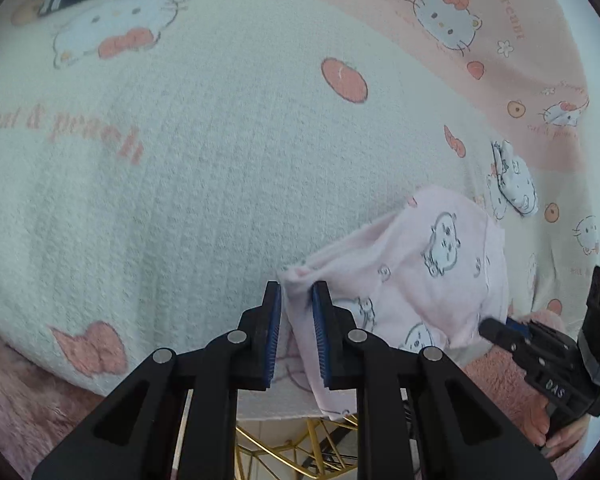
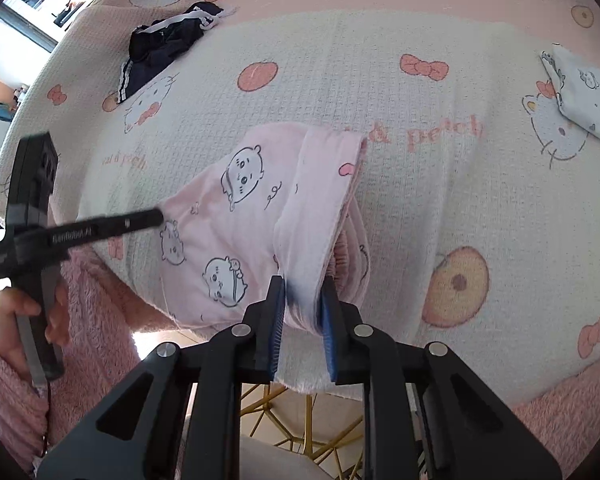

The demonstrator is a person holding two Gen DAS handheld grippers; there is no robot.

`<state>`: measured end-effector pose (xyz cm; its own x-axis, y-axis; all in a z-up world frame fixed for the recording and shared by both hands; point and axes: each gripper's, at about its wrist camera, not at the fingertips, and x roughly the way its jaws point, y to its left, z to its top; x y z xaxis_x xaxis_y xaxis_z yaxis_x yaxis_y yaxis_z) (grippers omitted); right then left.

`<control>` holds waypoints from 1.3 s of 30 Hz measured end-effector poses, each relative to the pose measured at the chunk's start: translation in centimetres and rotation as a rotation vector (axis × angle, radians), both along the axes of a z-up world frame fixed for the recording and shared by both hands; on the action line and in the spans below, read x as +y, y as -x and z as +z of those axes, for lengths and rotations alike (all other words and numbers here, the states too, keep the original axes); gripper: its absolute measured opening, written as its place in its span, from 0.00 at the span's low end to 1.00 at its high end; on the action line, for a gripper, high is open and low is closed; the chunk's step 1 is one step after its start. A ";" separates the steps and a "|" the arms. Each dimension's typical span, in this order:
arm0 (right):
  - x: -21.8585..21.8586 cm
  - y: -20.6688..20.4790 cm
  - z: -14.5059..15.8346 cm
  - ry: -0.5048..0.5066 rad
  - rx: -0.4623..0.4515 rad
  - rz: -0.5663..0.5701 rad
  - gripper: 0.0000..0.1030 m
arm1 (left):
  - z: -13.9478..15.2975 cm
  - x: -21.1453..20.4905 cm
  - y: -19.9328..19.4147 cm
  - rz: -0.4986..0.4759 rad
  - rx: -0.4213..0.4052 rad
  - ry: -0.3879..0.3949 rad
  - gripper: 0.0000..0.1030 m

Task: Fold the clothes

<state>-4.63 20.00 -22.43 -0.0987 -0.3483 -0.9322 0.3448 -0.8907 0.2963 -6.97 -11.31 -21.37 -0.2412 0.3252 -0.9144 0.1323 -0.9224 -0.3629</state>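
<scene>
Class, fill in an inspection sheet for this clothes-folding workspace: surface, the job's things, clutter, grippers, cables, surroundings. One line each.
Surface: blanket printed with cats, bows and peaches, spread flat.
Job's things: pink garment with cartoon print, part folded, lifted at two edges.
Clutter: dark garment with white stripes, crumpled at the far side; white printed cloth, folded, apart from the pink one.
Grippers: left gripper shut on a bunched corner; right gripper shut on the folded edge.
Cables: nothing seen.
Surroundings: gold wire frame below the blanket's edge; fuzzy pink sleeve.
</scene>
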 end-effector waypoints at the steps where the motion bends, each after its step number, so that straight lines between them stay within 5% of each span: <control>1: 0.2 -0.1 0.2 -0.015 0.010 -0.008 0.18 | 0.4 -0.2 0.3 0.008 0.010 0.008 0.17; 3: 1.0 0.3 0.6 -0.052 0.058 -0.035 0.21 | 0.4 -0.3 -0.2 0.009 -0.019 -0.044 0.18; 5: 1.7 1.2 0.6 -0.053 0.063 -0.046 0.39 | 0.1 -0.2 -1.1 0.011 -0.043 -0.101 0.26; 7: 1.9 2.0 0.1 0.009 0.019 -0.030 0.43 | -0.6 0.2 -2.4 0.015 -0.051 -0.131 0.50; 9: 2.1 2.5 -0.2 0.041 0.008 -0.021 0.43 | -1.8 0.6 -3.2 0.018 -0.084 -0.156 0.50; 13: 0.9 3.0 -2.1 -0.007 -0.014 0.020 0.43 | -2.8 1.7 -4.3 0.024 -0.094 -0.123 0.50; 16: 0.3 3.1 -3.3 0.024 -0.034 0.044 0.42 | -2.8 2.9 -4.5 0.011 -0.082 -0.197 0.50; 18: 0.1 3.0 -3.5 0.057 -0.056 0.050 0.27 | -2.7 4.2 -4.5 -0.030 -0.071 -0.177 0.50; 20: -0.1 2.5 -3.5 0.075 -0.071 0.058 0.19 | -2.3 4.8 -3.9 -0.061 -0.064 -0.151 0.35; 21: -0.4 2.1 -3.2 0.054 -0.058 0.076 0.18 | -2.2 5.0 -3.6 -0.075 -0.061 -0.139 0.18; 29: 0.3 -1.7 -0.5 0.166 -0.101 0.054 0.13 | 1.3 4.5 0.9 -0.151 0.010 -0.092 0.13; 33: 0.8 -1.7 -1.9 0.055 -0.100 0.023 0.21 | 0.0 5.1 2.0 -0.241 -0.072 0.013 0.13; 35: 1.5 -1.5 -2.8 0.020 -0.115 0.000 0.47 | -1.1 5.5 1.6 -0.263 -0.114 0.122 0.15; 39: 2.9 -1.3 -2.1 0.031 -0.080 -0.056 0.49 | 0.7 5.3 0.2 -0.221 -0.002 0.119 0.17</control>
<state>-3.30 22.92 -24.57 -0.0444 -0.3730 -0.9267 0.2686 -0.8980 0.3486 -7.21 -5.97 -20.71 -0.1741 0.2601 -0.9498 -0.0767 -0.9651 -0.2503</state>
